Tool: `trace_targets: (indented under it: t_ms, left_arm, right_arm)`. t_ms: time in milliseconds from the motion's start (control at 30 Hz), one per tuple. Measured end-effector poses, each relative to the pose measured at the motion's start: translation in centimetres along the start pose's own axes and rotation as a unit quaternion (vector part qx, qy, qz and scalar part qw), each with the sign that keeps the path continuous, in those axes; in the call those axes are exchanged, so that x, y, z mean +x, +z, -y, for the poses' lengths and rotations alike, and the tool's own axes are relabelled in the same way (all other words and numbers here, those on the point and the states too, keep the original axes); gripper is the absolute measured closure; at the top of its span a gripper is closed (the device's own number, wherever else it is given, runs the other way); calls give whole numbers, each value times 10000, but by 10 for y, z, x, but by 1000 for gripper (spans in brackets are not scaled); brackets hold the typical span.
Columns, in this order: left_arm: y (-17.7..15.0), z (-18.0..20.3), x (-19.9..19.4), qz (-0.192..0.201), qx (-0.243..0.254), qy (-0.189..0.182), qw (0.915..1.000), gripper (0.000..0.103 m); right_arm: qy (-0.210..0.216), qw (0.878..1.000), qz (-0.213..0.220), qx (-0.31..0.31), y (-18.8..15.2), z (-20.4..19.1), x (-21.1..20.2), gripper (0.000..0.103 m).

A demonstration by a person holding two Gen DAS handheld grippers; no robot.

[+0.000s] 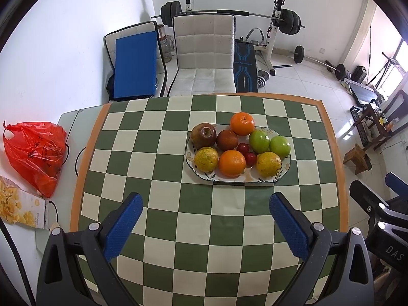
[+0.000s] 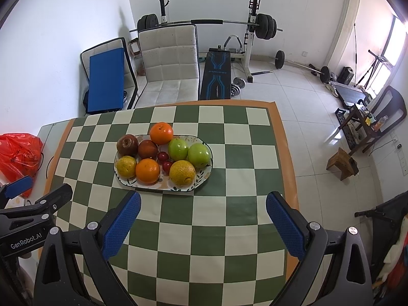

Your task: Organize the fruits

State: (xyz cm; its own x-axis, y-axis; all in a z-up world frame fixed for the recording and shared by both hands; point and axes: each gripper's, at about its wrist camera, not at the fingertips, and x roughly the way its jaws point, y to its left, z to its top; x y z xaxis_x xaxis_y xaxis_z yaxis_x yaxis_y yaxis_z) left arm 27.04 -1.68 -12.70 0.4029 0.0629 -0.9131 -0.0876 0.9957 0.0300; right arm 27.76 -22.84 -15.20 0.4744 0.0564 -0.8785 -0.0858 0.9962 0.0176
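We see the oval patterned ceramic plate (image 1: 285, 170) heaped with fruit toward the far right of the green-and-cream checked counter (image 1: 163, 204), long axis running left to right. Both pairs of jaws are spread wide and hold nothing. From the left gripper (image 1: 205, 223) the plate lies ahead and slightly right; from the right gripper (image 2: 203, 220) it lies ahead and left. We judge the round yellow citrus (image 2: 182, 173) at the near rim closest to the right jaws
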Motion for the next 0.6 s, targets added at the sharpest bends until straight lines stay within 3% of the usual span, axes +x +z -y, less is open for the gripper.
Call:
trace_targets:
  t_ms: [600]
  left_arm:
    - [1,3,-3,25,51,3,10000,1]
  right_arm:
    - [37,10000,-2,48,-1,0,-3,2]
